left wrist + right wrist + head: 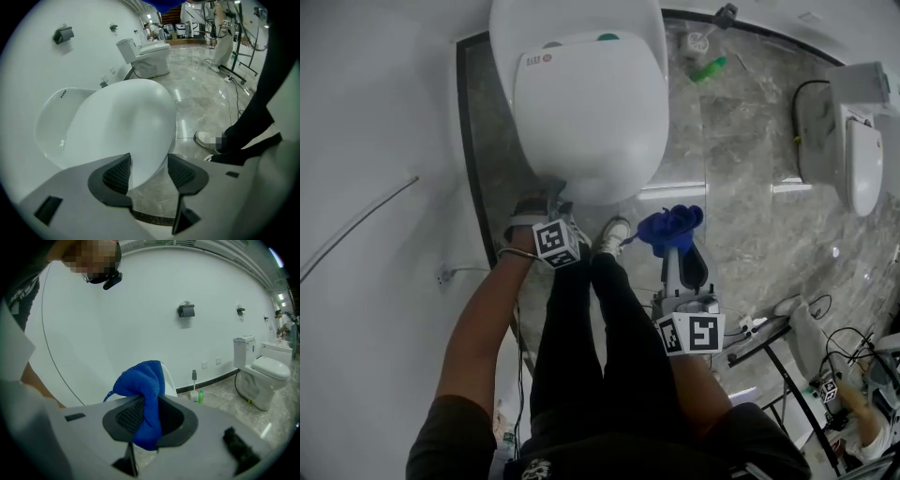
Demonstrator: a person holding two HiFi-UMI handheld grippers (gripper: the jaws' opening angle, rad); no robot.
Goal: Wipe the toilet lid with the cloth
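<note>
The white toilet lid (pixel 591 112) lies closed, below me in the head view. My left gripper (pixel 551 204) hangs at the lid's front rim, pointing steeply down. In the left gripper view its jaws (pixel 149 172) stand open, the rounded front edge of the lid (pixel 122 126) shows between them, and the pads (pixel 117 173) are not pressing on it. To the right, off the toilet and over the floor, my right gripper (pixel 677 251) is shut on a blue cloth (pixel 672 228). The cloth (pixel 143 390) bunches up above the jaws (pixel 150 418).
The person's legs and a white shoe (pixel 614 234) stand just in front of the bowl. A white wall (pixel 375 187) runs along the left. A green bottle (pixel 709 68) and a white cup lie behind the toilet. A second toilet (pixel 853 150) stands at the right; cables and a frame are lower right.
</note>
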